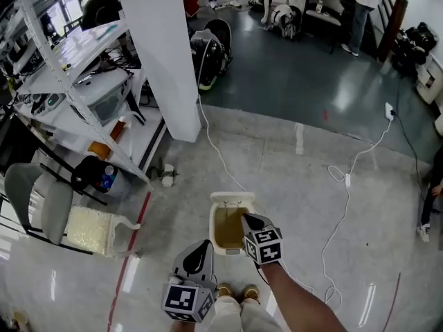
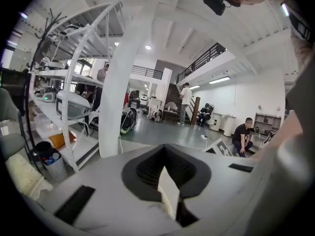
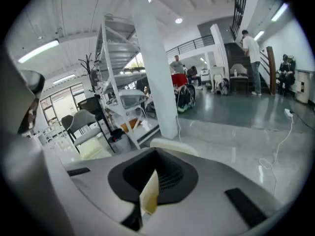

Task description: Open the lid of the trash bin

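Note:
A cream trash bin (image 1: 220, 243) stands on the floor just ahead of the person's feet. Its brownish inside shows, and its lid (image 1: 232, 199) sits at the far side, apparently raised. My right gripper (image 1: 252, 223) is over the bin's right rim, jaws shut with nothing between them; whether it touches the rim I cannot tell. A cream edge of the bin (image 3: 173, 145) shows just past the right gripper (image 3: 150, 183) in its own view. The left gripper (image 1: 199, 256) hangs shut to the bin's near left, apart from it. No bin appears in the view from the left gripper (image 2: 167, 181).
A white pillar (image 1: 166, 54) and a metal shelving rack (image 1: 76, 81) stand to the left. A grey chair (image 1: 38, 206), a pale cushion (image 1: 86, 230) and a small black bucket (image 1: 97, 175) lie near the rack. A white cable (image 1: 346, 178) runs across the floor at right.

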